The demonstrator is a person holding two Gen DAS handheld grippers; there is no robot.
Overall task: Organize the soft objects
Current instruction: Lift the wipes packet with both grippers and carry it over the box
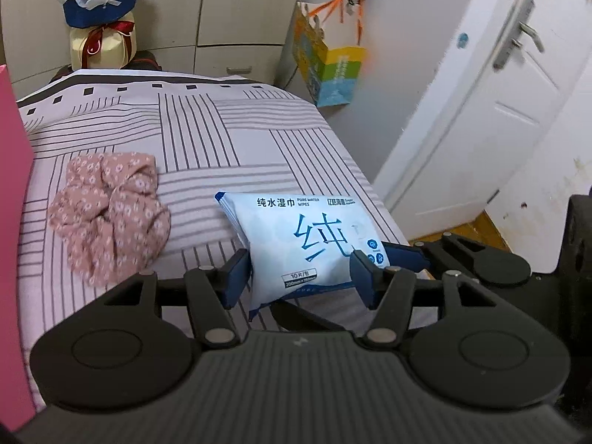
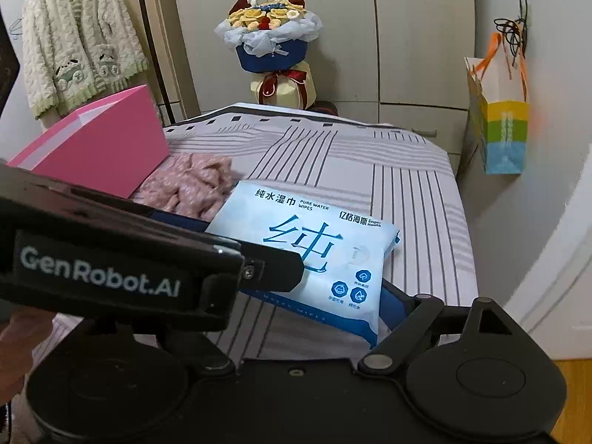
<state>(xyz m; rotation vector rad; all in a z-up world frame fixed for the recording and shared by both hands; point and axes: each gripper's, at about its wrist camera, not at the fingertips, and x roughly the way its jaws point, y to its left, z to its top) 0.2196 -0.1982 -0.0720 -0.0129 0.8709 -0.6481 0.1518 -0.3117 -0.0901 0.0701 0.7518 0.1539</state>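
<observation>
Both jaws clamp your white-and-blue soft wet-wipes pack (image 1: 307, 248), left gripper (image 1: 299, 277) and right gripper (image 2: 333, 296), lifted off the striped bedsheet (image 1: 222, 129); pink floral cloth (image 1: 111, 214) unsorted beside the pink box (image 2: 100, 144).

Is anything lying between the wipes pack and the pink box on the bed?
Yes. The crumpled floral cloth lies on the bed between the wipes pack and the pink box, right beside the box.

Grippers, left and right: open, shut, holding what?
Left gripper: shut on the pale blue plastic wet wipes pack.
Right gripper: shut on the same pack.
</observation>
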